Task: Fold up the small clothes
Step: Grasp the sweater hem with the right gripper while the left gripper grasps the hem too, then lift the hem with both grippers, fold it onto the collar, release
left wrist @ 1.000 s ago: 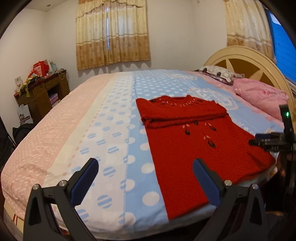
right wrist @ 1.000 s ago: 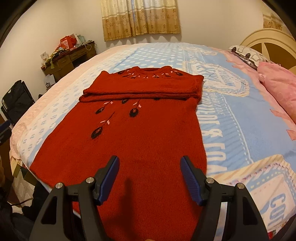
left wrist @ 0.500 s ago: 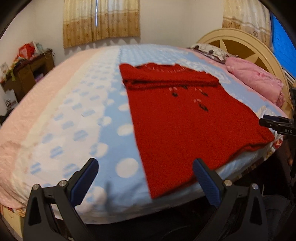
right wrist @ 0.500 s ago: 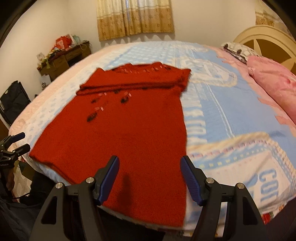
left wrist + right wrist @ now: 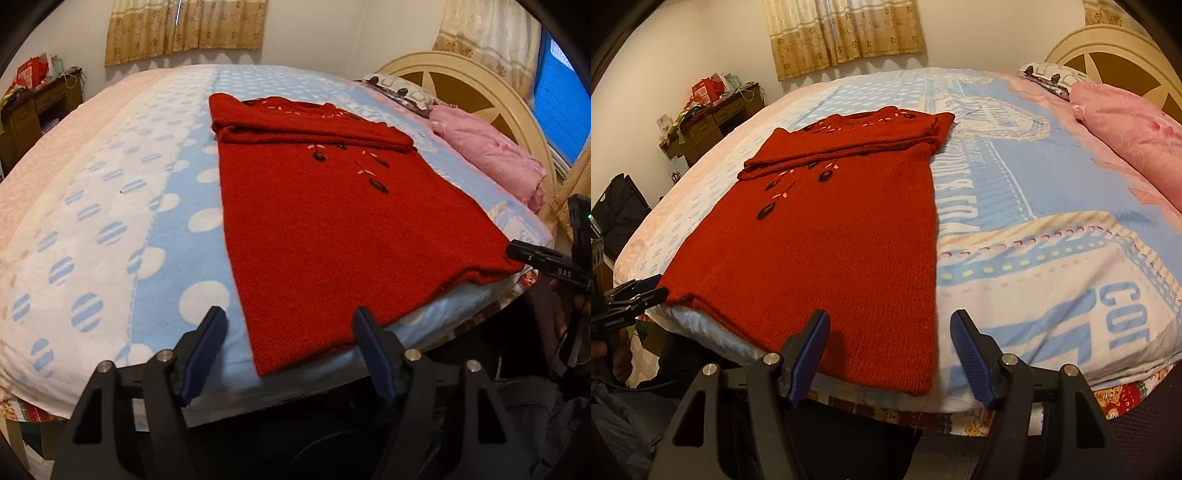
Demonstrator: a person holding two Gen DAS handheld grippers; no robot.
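Note:
A red knit sweater (image 5: pixel 332 229) (image 5: pixel 831 240) with dark flower embroidery lies flat on the bed, sleeves folded across its chest and hem at the near edge. My left gripper (image 5: pixel 290 314) hovers over the hem's left corner. Its jaws are closing, with the corner between them but the pads not pressing it. My right gripper (image 5: pixel 890 317) hovers over the hem's right corner, its jaws closing slightly and touching no cloth. Each gripper also shows in the other view, the right gripper (image 5: pixel 524 254) and the left gripper (image 5: pixel 639 291), at opposite hem corners.
The bed (image 5: pixel 110 206) carries a blue-and-white dotted blanket. A pink pillow (image 5: pixel 491 158) and cream headboard (image 5: pixel 461 88) stand at the right. A cluttered wooden desk (image 5: pixel 713 122) and a black bag (image 5: pixel 620 210) stand by the left wall.
Both grippers sank toward the bed's near edge and now sit over the hem corners. The left jaws have narrowed markedly. The right gripper slid rightward along the hem.

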